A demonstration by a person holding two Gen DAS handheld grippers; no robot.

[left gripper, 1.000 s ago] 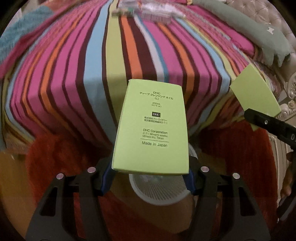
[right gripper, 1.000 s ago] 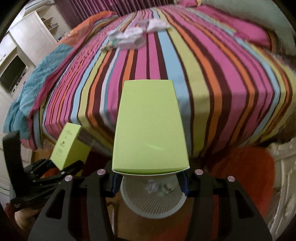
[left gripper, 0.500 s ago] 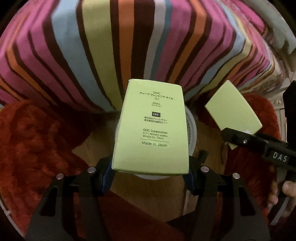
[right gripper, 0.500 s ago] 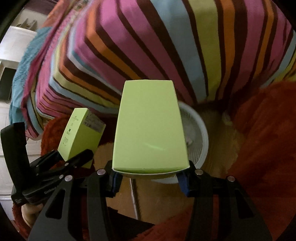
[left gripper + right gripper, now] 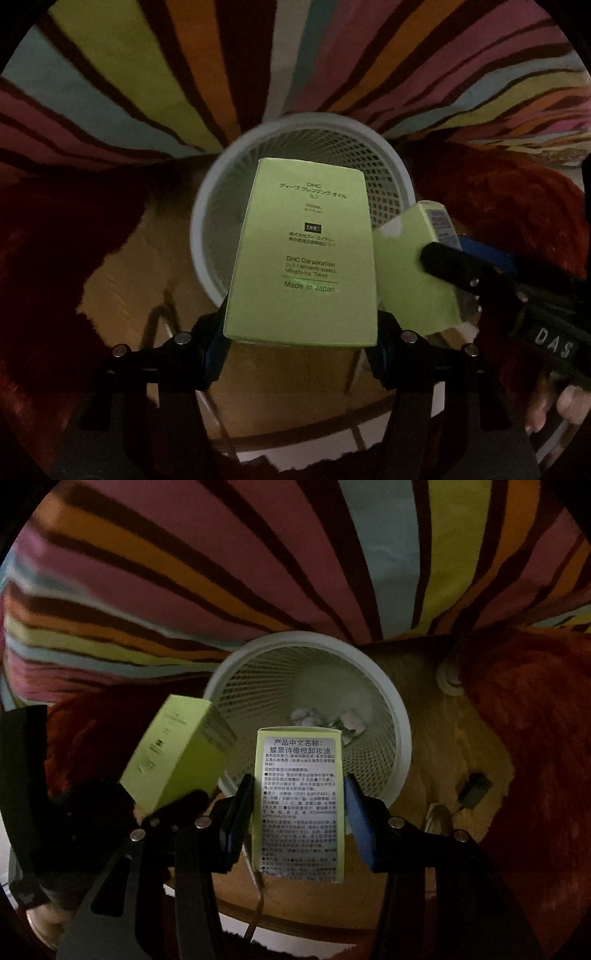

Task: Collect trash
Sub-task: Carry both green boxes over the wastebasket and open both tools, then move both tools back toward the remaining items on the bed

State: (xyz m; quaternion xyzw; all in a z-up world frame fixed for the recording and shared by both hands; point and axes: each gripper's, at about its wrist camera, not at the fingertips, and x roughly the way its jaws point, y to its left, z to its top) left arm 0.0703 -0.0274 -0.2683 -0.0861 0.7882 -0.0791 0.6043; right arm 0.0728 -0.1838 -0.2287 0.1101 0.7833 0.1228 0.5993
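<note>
Left wrist view: my left claw [image 5: 301, 334] is clamped on a lime-green carton [image 5: 303, 254], printed face toward the lens. A second ago that carton sat against the striped bedspread [image 5: 147, 74], the white mesh bin [image 5: 214, 206] only peeking out beneath it. Now the bin's mouth rings the carton's top half from 9 round to 3 o'clock, and the spread has slid up to the 12 o'clock rim. So I have dropped and tipped steeply toward the bin.

Right claw [image 5: 443, 258] enters this view at 3 o'clock with a second green carton [image 5: 410, 280], its near edge just beside mine; whether they touch I cannot tell.

Right wrist view: right claw [image 5: 300, 812] is closed on that carton [image 5: 299, 805]. Change here: a plain green face showed a half second ago, a white label of dense text shows now, so the carton has turned between the pads. The blue pad [image 5: 356, 819] at 3 o'clock looks a little off the carton's edge, so the grip may be loose. Bin [image 5: 399, 709] sits at 12 to 1 o'clock past the carton's top, crumpled paper [image 5: 306, 716] on its floor. Left claw's carton [image 5: 173, 753] hangs at 9 o'clock over the bin's near rim.

Judgement: both cartons are about over the bin; release comes next. Risk: mine may clip the rim, since it hangs near the edge.
</note>
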